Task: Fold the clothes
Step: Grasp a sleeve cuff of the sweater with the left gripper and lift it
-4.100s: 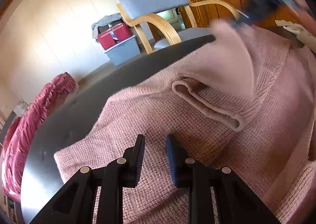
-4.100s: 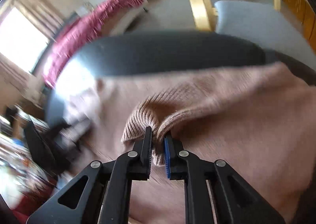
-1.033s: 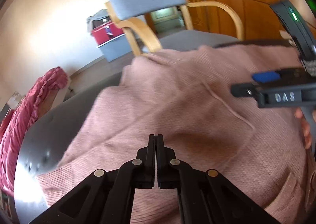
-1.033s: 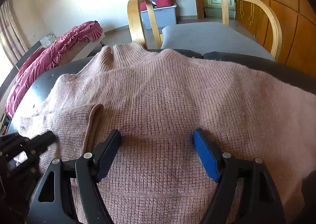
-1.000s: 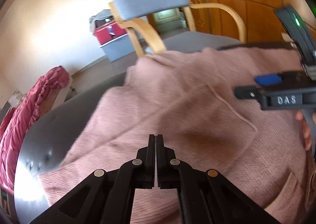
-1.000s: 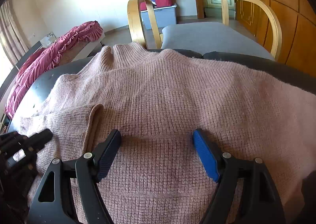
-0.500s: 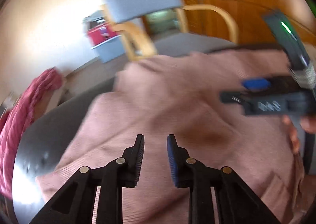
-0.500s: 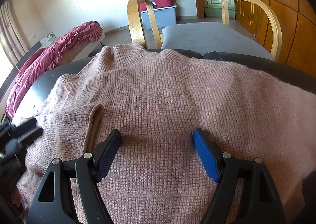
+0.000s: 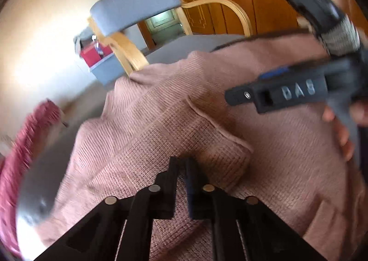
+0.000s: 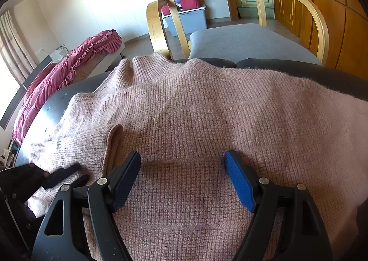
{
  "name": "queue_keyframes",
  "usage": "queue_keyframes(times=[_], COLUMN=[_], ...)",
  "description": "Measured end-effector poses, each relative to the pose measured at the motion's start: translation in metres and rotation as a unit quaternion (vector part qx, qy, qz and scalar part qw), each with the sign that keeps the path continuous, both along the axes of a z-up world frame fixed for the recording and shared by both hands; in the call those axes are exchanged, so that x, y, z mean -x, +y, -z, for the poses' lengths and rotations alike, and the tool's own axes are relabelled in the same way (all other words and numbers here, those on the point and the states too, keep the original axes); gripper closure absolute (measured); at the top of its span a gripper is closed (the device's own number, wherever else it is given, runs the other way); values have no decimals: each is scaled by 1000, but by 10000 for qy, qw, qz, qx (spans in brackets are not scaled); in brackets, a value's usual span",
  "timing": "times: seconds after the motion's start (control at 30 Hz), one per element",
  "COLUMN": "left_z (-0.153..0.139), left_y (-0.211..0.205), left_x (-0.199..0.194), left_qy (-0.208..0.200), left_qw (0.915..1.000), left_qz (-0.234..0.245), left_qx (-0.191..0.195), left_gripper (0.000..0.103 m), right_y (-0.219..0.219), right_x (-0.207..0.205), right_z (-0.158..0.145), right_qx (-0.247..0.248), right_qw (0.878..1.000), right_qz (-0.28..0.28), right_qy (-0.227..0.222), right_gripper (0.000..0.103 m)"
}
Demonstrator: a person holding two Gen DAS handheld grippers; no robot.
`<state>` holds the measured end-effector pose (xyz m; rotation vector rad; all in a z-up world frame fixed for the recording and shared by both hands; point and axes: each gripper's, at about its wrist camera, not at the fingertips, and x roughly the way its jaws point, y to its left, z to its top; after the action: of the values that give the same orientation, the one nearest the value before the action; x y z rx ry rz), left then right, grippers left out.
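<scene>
Sweater (image 10: 207,118): pink knit, spread across the dark round surface (image 10: 299,67), neck at the far edge by the chair (image 10: 241,38). One sleeve (image 9: 184,127) is already folded in over the left part of the body, cuff near the middle.

Left tongs (image 9: 181,169): half a second ago you had them apart; now they are together again. A ridge of sleeve knit bunches right at the tips, so you appear to have pinched the sleeve near its cuff, though blur hides whether cloth truly sits between the pads. A second ago they were shut over flat cloth with no ridge there.

Right tongs (image 10: 182,176): wide apart, resting low over the sweater body, gripping nothing. Unmoved over the last second.

Meaning for the task: you have likely re-gripped the folded sleeve to straighten or reposition it. The right sleeve and the body folds look not yet done.

Other items: red bedding (image 10: 69,72) far left; box (image 10: 191,19) behind the chair.
</scene>
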<state>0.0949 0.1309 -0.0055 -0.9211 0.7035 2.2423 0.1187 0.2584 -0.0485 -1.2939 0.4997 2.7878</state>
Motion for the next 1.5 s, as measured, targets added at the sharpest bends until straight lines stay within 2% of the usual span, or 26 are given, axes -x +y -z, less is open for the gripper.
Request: queue_keyframes(times=[0.2, 0.27, 0.3, 0.33, 0.43, 0.5, 0.6, 0.87, 0.9, 0.93, 1.0, 1.07, 1.23, 1.37, 1.5], left_z=[-13, -16, -17, -17, -17, -13, -4, -3, -4, -4, -8, -13, -52, -85, -99], left_y=[-27, -27, -26, -23, -9, 2, 11, 2, 3, 2, -3, -11, -58, -118, -194], left_x=[13, 5, 0, -5, -22, -33, -34, -21, -19, -18, -15, -13, -2, 14, 41], left_qy=[-328, -392, -435, -515, -503, -276, -83, -588, -644, -689, -710, -685, -151, 249, 546], left_qw=[9969, 9968, 9965, 9961, 9952, 9964, 9979, 9960, 9959, 9957, 9955, 9951, 9916, 9829, 9699], left_qz=[-337, -117, -4, 118, 532, 700, 644, 598, 548, 491, 365, 255, -324, -960, -1837], left_qx=[-628, -687, -710, -712, -650, -382, 63, -292, -323, -372, -512, -665, -1240, -1552, -1500], left_gripper=[103, 103, 94, 84, 80, 77, 76, 74, 79, 89, 95, 96, 96, 96, 96], right_y=[0, 0, 0, 0, 0, 0, 0, 0, 0, 0, 0, 0, 0, 0, 1], right_x=[-2, -3, -3, -4, -4, -5, -6, -7, -7, -7, -7, -7, -8, -9, -9], right_z=[-1, -1, -1, -1, -2, -2, -3, -4, -4, -4, -4, -5, -5, -5, -5], right_qx=[41, 42, 37, 33, 33, 36, 41, 41, 42, 43, 46, 55, 84, 105, 107], right_qw=[10000, 10000, 10000, 10000, 10000, 10000, 10000, 10000, 10000, 10000, 10000, 10000, 10000, 9999, 9999], right_qz=[7, 8, 8, 8, 7, 7, 9, 12, 13, 13, 15, 17, 22, 26, 28], right_qy=[13, 13, 11, 10, 9, 9, 9, 7, 6, 6, 7, 10, 18, 24, 23], right_gripper=[24, 24, 24, 24, 24, 24, 24, 24, 24, 24, 24, 24, 24, 24, 24])
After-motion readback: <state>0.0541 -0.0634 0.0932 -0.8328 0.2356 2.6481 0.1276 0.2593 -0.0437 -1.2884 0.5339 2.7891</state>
